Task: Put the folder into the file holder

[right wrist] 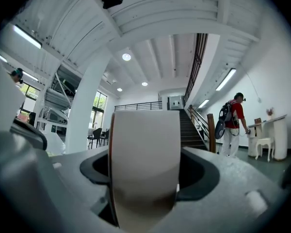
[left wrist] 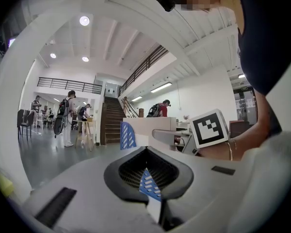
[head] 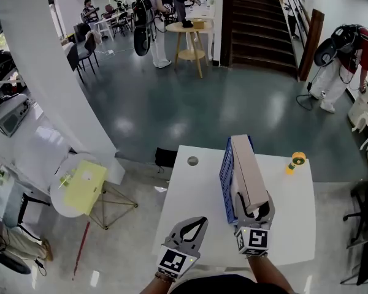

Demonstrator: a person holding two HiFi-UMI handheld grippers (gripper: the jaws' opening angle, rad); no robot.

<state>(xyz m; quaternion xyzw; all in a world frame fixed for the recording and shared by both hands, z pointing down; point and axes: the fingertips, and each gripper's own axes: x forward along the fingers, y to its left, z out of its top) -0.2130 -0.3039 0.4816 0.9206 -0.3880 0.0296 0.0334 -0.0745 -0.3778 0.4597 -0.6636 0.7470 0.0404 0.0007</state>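
A thick beige folder (head: 245, 173) stands on edge inside the blue slotted file holder (head: 226, 177) on the white table (head: 190, 207). My right gripper (head: 253, 212) straddles the folder's near end. In the right gripper view the folder (right wrist: 144, 164) fills the space between the jaws of that gripper (right wrist: 145, 178), with dark gaps beside it, so the jaws stand open around it. My left gripper (head: 193, 225) hovers shut over the table's front, left of the holder, with nothing in it. The left gripper view shows its closed tips (left wrist: 146, 149), the holder (left wrist: 127, 136) and the folder (left wrist: 150, 125) behind them.
A small yellow and green object (head: 297, 160) stands at the table's far right corner and a grey round disc (head: 192, 161) near its far left edge. A white column (head: 43, 72) and a yellow-topped side table (head: 84, 185) are to the left. People stand far off.
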